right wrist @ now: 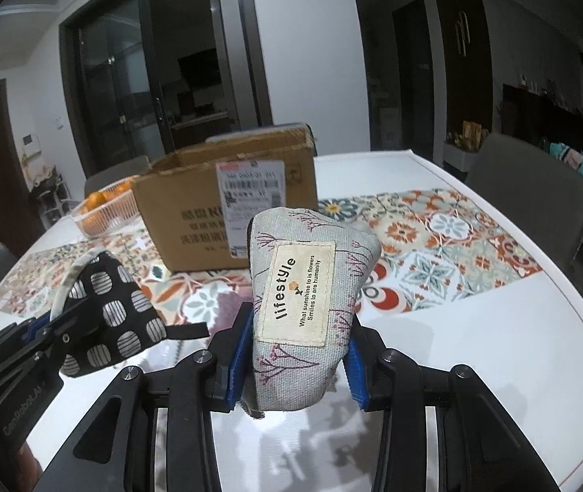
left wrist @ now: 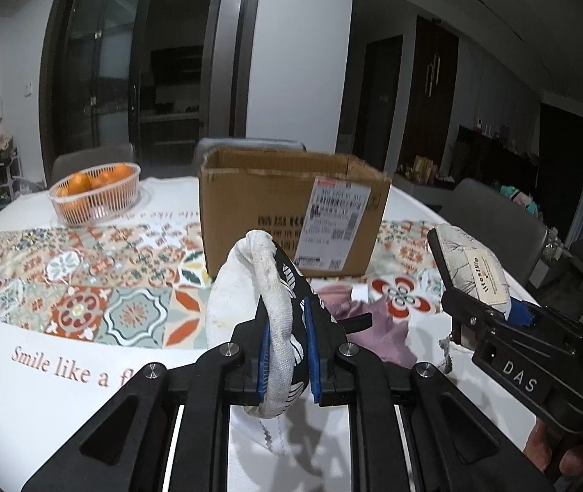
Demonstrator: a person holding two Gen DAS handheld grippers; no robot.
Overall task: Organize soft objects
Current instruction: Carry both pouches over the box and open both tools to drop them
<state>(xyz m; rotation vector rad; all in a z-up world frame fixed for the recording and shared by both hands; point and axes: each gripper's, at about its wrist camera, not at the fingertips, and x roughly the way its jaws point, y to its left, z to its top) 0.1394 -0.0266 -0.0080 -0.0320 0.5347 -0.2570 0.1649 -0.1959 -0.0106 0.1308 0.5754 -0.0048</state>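
My left gripper (left wrist: 286,352) is shut on a black-and-white patterned oven mitt (left wrist: 250,287) and holds it above the table; the mitt also shows in the right wrist view (right wrist: 106,311). My right gripper (right wrist: 295,352) is shut on a grey fabric "lifestyle" pouch (right wrist: 303,287), held above the table to the right of the left gripper; the pouch also shows in the left wrist view (left wrist: 476,270). An open cardboard box (left wrist: 291,209) stands on the table ahead of both grippers. A mauve cloth (left wrist: 373,328) lies on the table between them.
A plastic basket of oranges (left wrist: 94,197) stands at the far left of the table. The table has a patterned tile runner (left wrist: 86,279) on a white cloth. Grey chairs (right wrist: 529,192) stand around the table.
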